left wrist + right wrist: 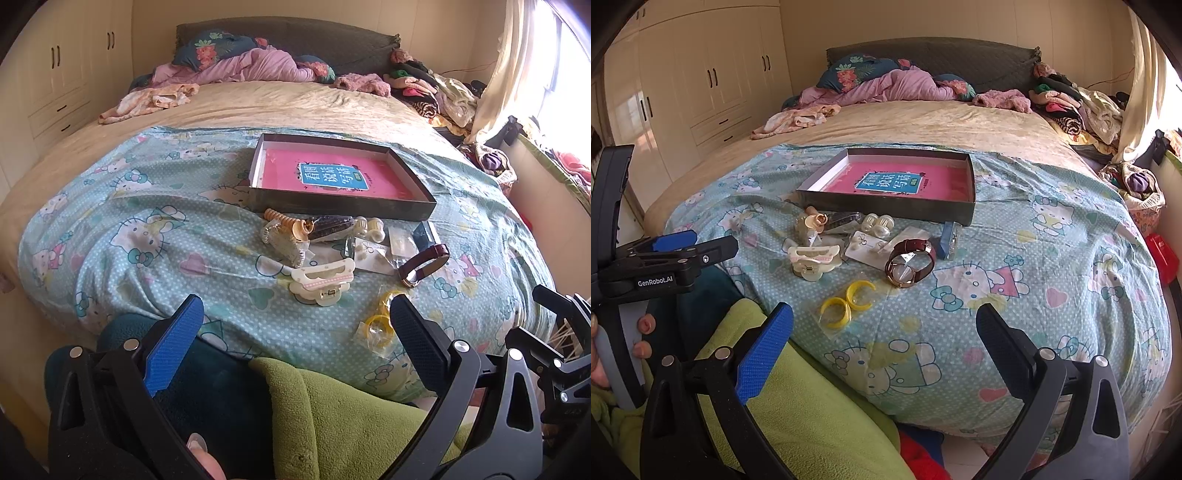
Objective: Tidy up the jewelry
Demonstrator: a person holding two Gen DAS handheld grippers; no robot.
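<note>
A shallow dark box (402,208) (886,212) with a pink book in it lies on the Hello Kitty blanket. In front of it lies a heap of jewelry: a cream hair claw (321,282) (812,262), a watch with a maroon strap (424,264) (910,264), yellow hoop earrings in a clear bag (378,325) (847,301), pearl earrings on a card (866,245), a dark hair clip (330,227). My left gripper (295,325) is open and empty, near the bed's front edge. My right gripper (884,328) is open and empty, right of the yellow hoops.
The blanket (147,229) (1052,258) covers the foot of a bed. Pillows and clothes (240,62) pile at the headboard and right side (1071,103). Wardrobes (701,81) stand at left. The person's green-clad legs (351,417) (812,406) are below. The left gripper shows in the right wrist view (665,258).
</note>
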